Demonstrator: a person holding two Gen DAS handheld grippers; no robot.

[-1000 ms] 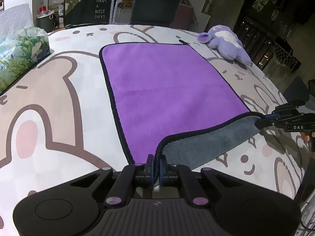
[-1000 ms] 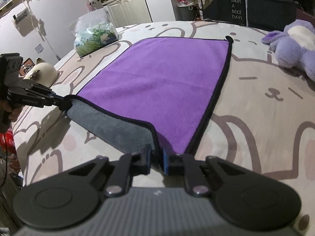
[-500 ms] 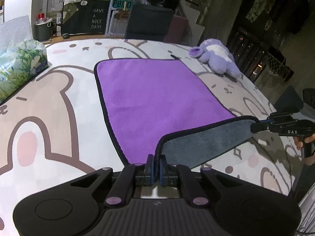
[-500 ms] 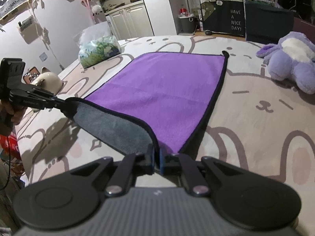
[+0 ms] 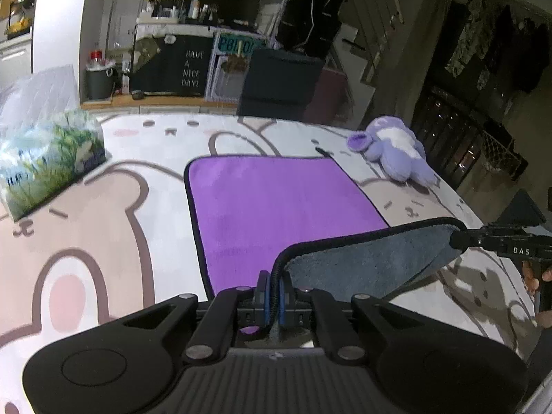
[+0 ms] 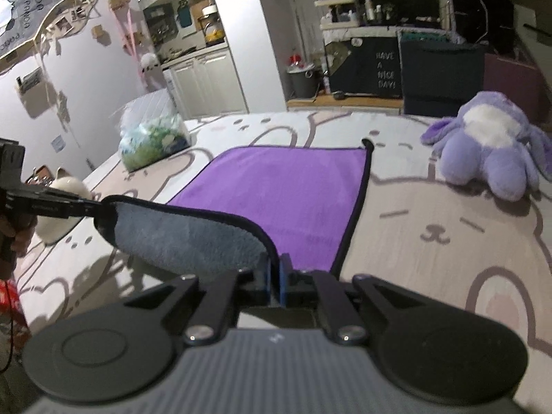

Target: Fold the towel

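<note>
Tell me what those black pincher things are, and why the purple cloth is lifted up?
No robot here: a person holds a tool in each hand, each with its own camera looking along its fingers. One picture is from the left hand-held gripper, the other from the right hand-held gripper. Each pinches a near corner of the purple towel with the grey underside, lifting that edge to fold it. It lies on a bear-print cloth. Nearby sit a purple plush toy and a green tissue pack.

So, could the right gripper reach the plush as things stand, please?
Probably not: the right gripper is shut on the towel corner, so it isn't free, though no object lies between it and the plush.
</note>
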